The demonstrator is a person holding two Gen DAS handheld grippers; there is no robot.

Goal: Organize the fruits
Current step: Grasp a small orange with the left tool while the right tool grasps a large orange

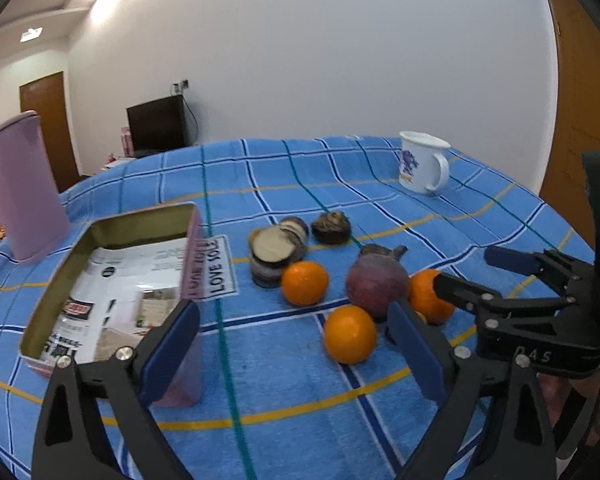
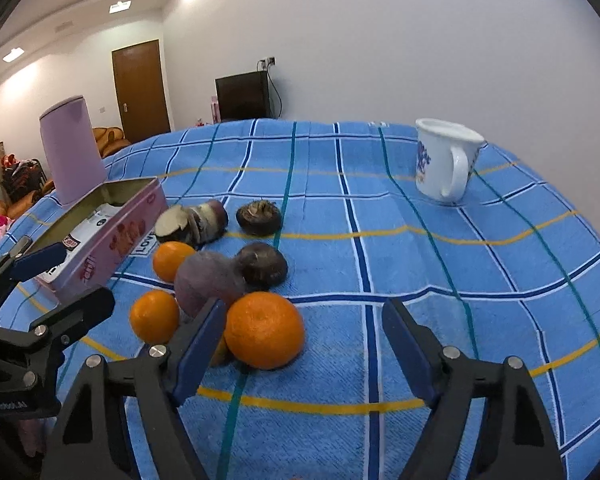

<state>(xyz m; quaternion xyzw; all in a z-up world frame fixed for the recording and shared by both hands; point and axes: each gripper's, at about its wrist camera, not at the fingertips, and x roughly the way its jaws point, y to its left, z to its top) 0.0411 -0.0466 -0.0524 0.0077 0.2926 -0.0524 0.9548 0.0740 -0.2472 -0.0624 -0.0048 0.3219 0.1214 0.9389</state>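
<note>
Both grippers close in on the fruit cluster
Left gripper point(image 1: 296, 352) and right gripper point(image 2: 304, 350) are spread, empty; the nearest orange point(image 2: 264, 330) lies between the right fingers, beside the open tin point(image 1: 100, 280). Centre before squeezing gently.

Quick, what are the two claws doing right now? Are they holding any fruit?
Left gripper: open, holding nothing, near the pink tin.
Right gripper: open, holding nothing; an orange sits between its fingers, not pinched.

Three oranges point(image 1: 304, 283) point(image 1: 350, 334) point(image 1: 427, 297) are counted. One purple round fruit point(image 1: 376, 280) is seen, and two dark bulbs point(image 1: 331, 222) point(image 2: 262, 266). One sliced, pale-fleshed piece point(image 1: 274, 254) is present, beside one open tin point(image 1: 112, 280), one mug point(image 1: 422, 162) and one lilac jug point(image 1: 22, 188).
</note>
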